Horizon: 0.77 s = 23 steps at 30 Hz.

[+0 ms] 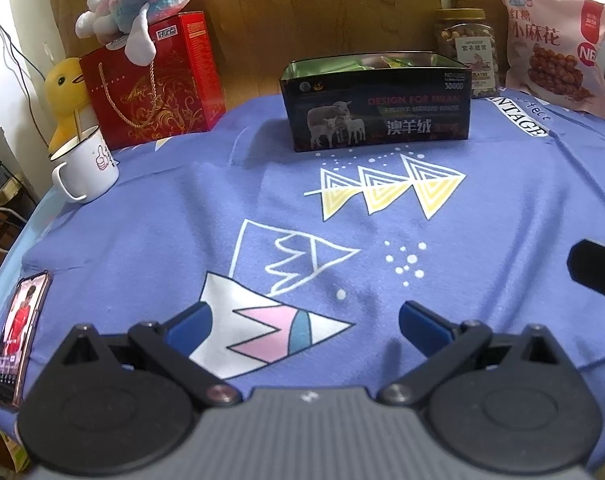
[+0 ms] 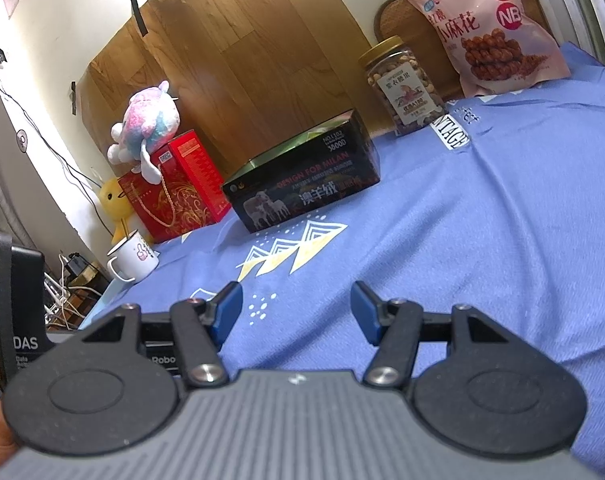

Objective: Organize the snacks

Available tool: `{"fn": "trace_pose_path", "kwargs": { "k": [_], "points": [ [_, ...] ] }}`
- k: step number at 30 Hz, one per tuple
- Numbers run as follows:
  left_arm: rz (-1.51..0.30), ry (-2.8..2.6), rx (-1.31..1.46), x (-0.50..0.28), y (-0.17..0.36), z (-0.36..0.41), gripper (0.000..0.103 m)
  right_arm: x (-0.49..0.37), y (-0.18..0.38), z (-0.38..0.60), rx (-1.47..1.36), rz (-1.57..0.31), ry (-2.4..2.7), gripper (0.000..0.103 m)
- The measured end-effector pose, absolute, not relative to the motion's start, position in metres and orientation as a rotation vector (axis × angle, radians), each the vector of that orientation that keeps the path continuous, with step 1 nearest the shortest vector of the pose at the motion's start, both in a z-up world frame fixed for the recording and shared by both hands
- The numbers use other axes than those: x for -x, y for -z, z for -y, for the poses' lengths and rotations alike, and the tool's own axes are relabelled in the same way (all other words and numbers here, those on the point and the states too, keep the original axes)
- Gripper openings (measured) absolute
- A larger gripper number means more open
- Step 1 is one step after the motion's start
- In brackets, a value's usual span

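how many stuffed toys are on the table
2. A pink-and-blue plush sits on top of the red gift box at the back left; a yellow duck plush stands beside that box, behind the white mug. More may be hidden behind the box.

The open box (image 1: 376, 104) stands on the cloth-covered table (image 1: 502, 208) toward its far edge. Right of it stands the jar (image 1: 466, 52), and right of the jar the snack bag (image 1: 554, 44) leans upright. Left of the box stands the gift bag (image 1: 150, 88), with the plush toy (image 1: 142, 0) on top. The mug (image 1: 86, 168) stands before the gift bag. The phone (image 1: 18, 336) lies at the near left edge.
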<state>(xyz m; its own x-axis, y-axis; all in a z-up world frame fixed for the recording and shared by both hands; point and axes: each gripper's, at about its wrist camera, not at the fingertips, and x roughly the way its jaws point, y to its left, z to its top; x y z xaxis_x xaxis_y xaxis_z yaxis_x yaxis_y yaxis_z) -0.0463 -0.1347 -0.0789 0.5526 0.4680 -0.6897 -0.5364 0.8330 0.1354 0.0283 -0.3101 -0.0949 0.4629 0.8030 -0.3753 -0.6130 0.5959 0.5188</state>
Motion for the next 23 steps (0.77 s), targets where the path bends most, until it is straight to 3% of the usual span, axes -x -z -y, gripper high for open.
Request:
{"fn": "trace_pose_path", "kwargs": {
  "k": [23],
  "points": [
    [-0.763,-0.574,0.084,0.049,0.0784,0.1371,0.103,-0.027,0.0954,0.3095,-0.328,-0.632,-0.882,0.062]
  ]
}}
